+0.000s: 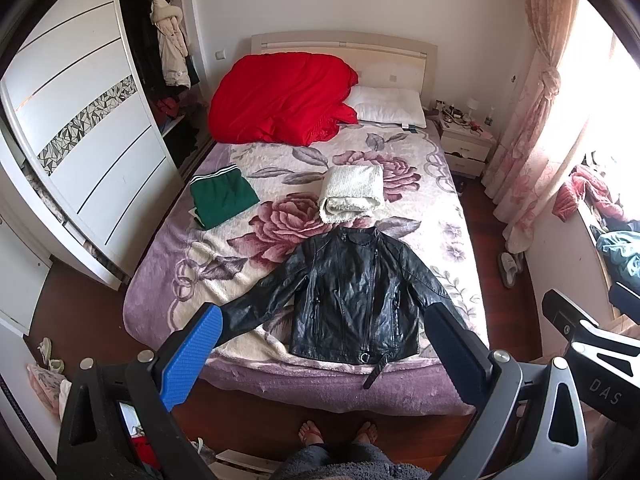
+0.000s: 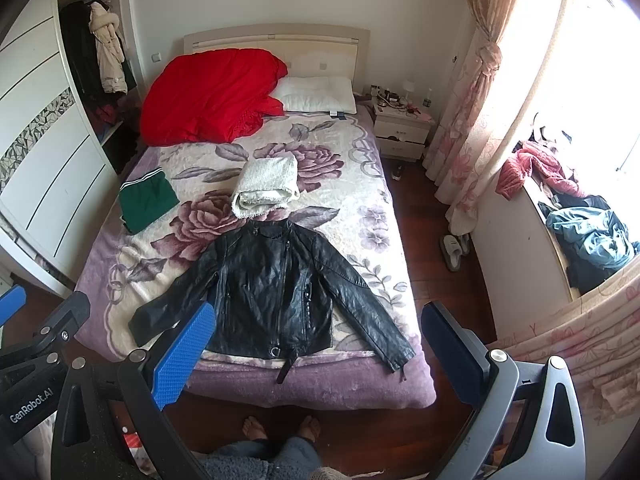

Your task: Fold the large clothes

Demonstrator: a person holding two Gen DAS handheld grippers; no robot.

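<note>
Both grippers hung over the bed's near edge, jaws spread wide, holding nothing.
Left gripper (image 1: 324, 344) and right gripper (image 2: 318, 344) faced a black leather jacket (image 2: 272, 292) lying flat, sleeves outspread, on the floral blanket (image 2: 360, 216).

The bed (image 1: 168, 280) carried a jacket (image 1: 352, 296) near its foot edge, two folded garments mid-bed, quilt and pillow at the headboard.

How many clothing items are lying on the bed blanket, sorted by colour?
Black: 1, the leather jacket, spread flat
Green: 1, the folded garment
White: 1, the folded sweater
Total: 3
</note>
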